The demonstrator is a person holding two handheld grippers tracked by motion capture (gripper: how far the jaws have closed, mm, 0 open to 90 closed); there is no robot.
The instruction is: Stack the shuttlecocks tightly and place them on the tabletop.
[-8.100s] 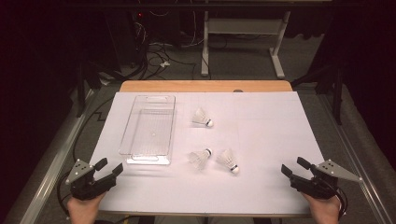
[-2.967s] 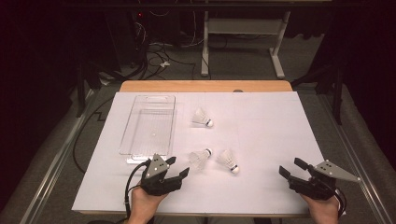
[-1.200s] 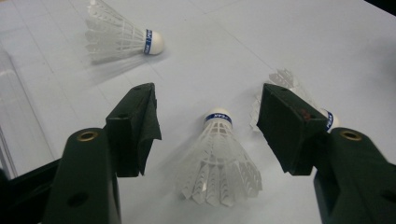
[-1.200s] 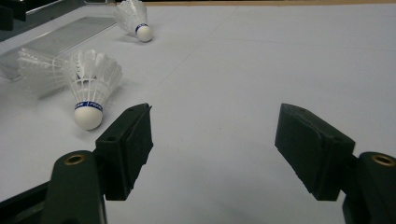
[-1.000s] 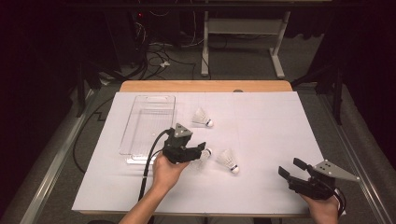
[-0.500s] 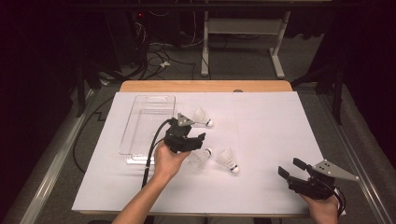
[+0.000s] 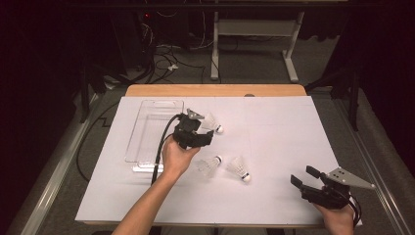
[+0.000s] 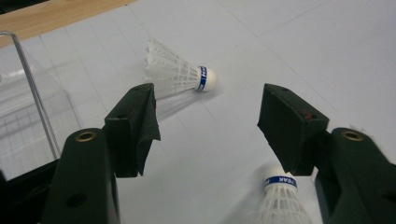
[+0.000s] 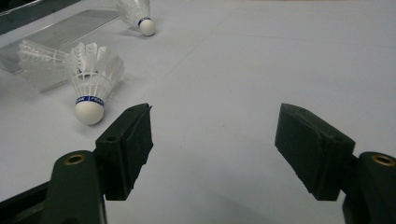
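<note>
White table [image 7: 293, 127]; shuttlecock [image 8: 180, 74] blue band, txt unreadable.

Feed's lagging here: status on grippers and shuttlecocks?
Left gripper open, hovering by far white feather shuttlecock. Right gripper open, idle at table edge. Clear plastic tray alongside; approach looks unobstructed.

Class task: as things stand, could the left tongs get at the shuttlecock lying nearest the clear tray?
Probably yes. The left tongs are open and hover beside that shuttlecock, which lies alone on the white sheet, with bare sheet between it and the jaws.

Blue-band lettering on shuttlecock [image 8: 187, 77], illegible.
</note>
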